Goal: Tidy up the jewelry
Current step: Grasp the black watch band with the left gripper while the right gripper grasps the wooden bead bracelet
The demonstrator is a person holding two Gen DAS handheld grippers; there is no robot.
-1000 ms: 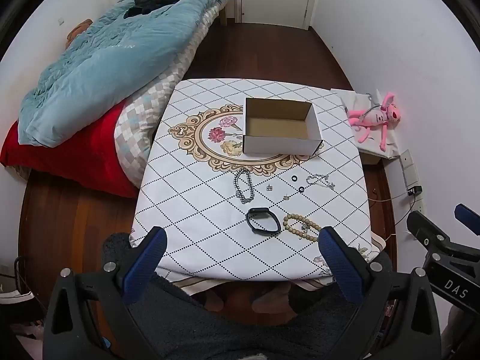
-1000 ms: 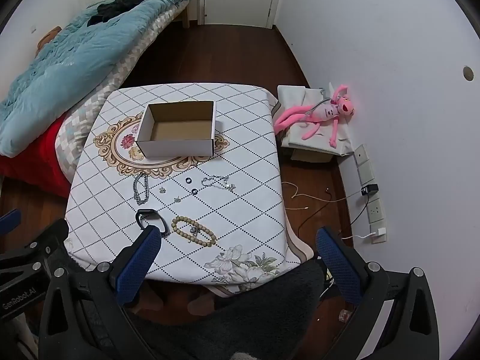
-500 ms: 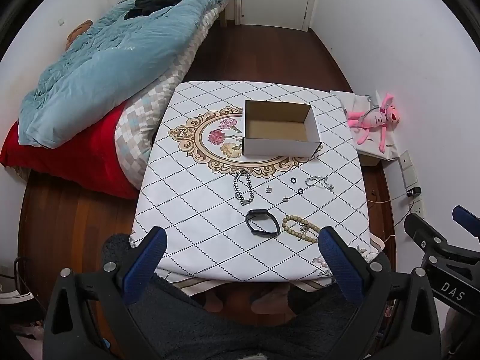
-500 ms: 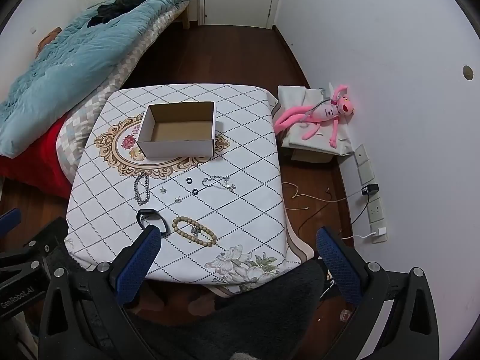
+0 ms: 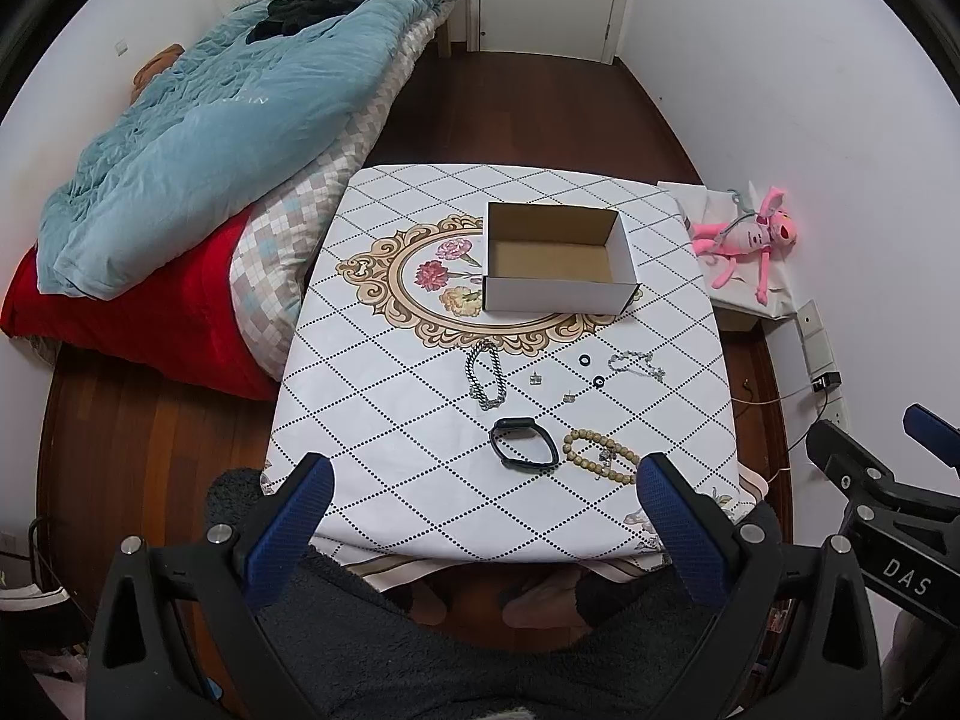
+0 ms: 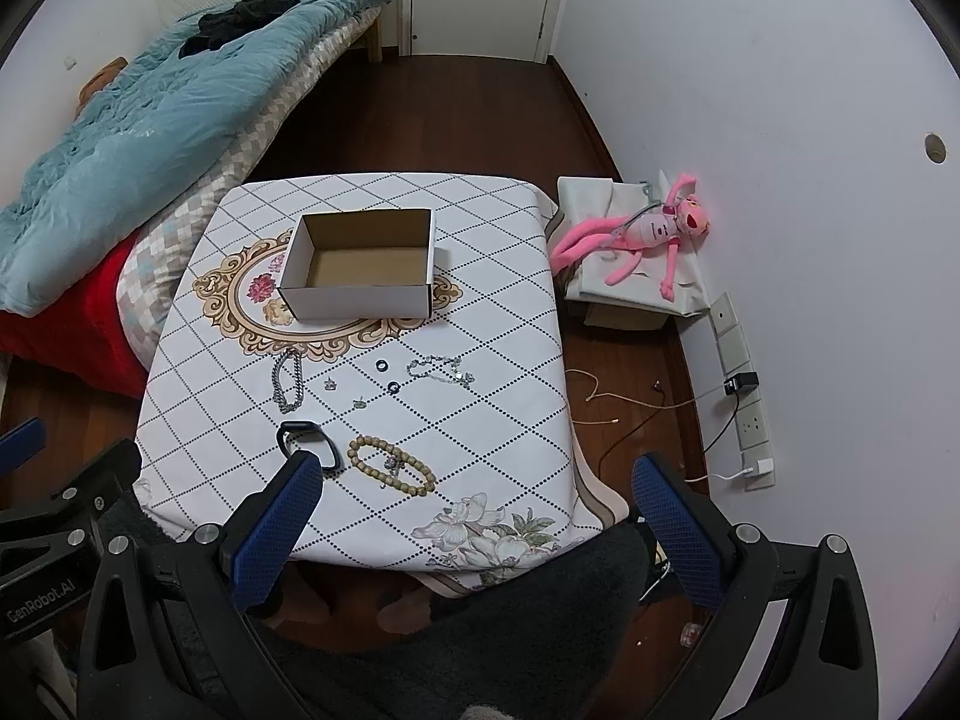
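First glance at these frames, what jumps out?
The open cardboard box, empty, sits mid-table on the diamond-print tablecloth. Loose jewelry is strewn in front of it: a silver chain, a black band, a wooden bead bracelet. Off the table, a pink plush toy lies by the wall; both grippers, left and right, are open and hold nothing.

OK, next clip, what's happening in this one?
A person holds a gripper in each hand above a small table where jewelry is to be sorted. The left gripper and right gripper are both open and hold nothing. The cardboard box looks empty. In front of it, on the cloth, lie a silver chain, a black band, a wooden bead bracelet, a thin silver bracelet, two small black rings and two tiny earrings. Nothing has been put away yet.
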